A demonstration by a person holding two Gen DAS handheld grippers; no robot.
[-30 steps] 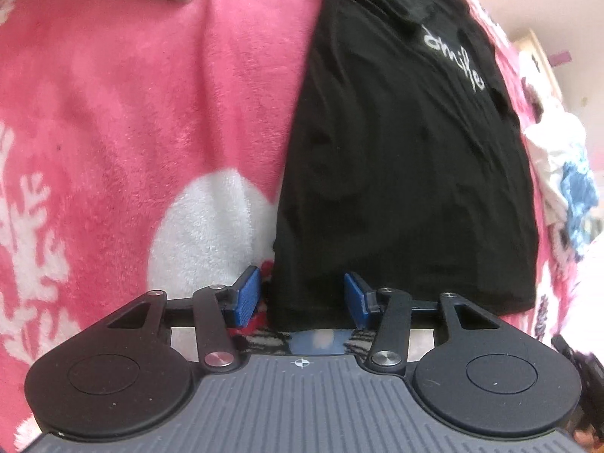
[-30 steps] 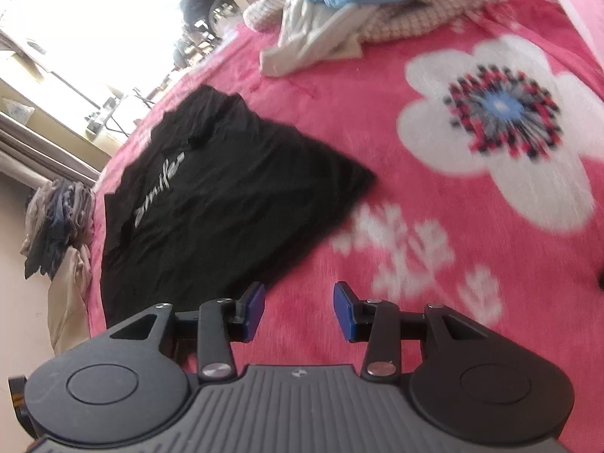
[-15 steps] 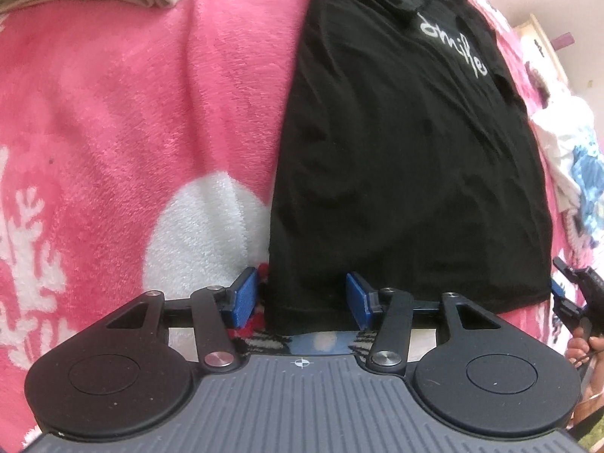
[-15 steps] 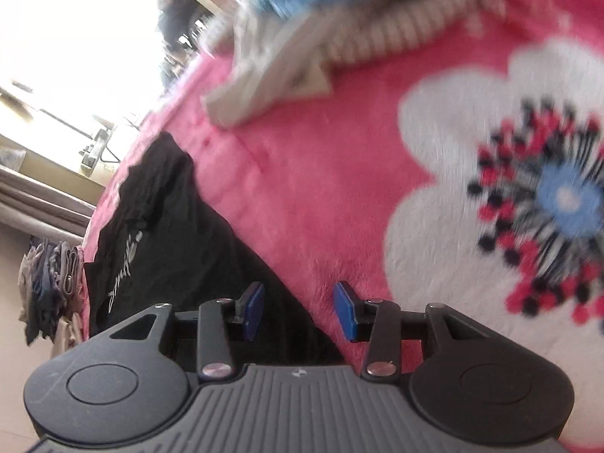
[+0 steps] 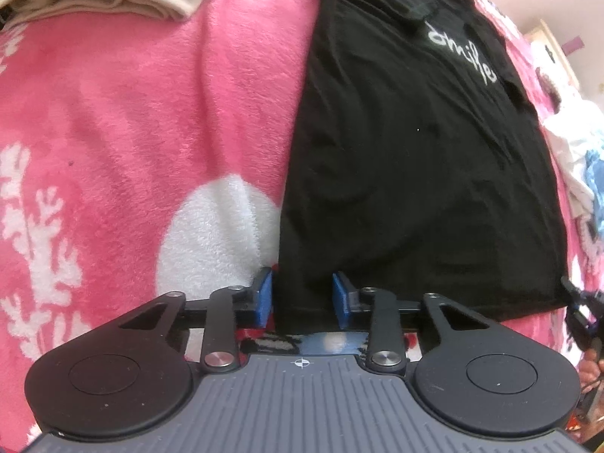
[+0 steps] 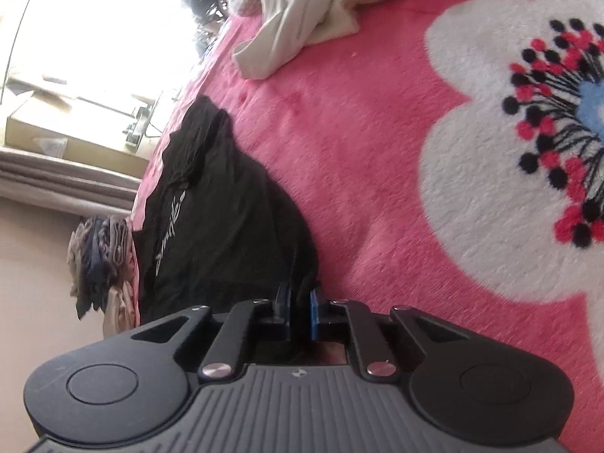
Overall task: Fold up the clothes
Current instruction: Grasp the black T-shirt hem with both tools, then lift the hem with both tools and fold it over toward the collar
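Bright daylight comes in from the window (image 6: 87, 37) at the far left of the right wrist view, so white there that nothing shows in it. The black shirt (image 5: 415, 173) looks very dark and its folds are hard to see. Both pictures bend round at the edges, the pink blanket (image 6: 377, 173) is a little blurry, and the corners go dark.

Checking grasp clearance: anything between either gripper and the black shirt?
Nothing visible. The left gripper is open with the shirt's hem corner between its fingers. The right gripper is shut on the other hem corner. Around the shirt only pink blanket shows.
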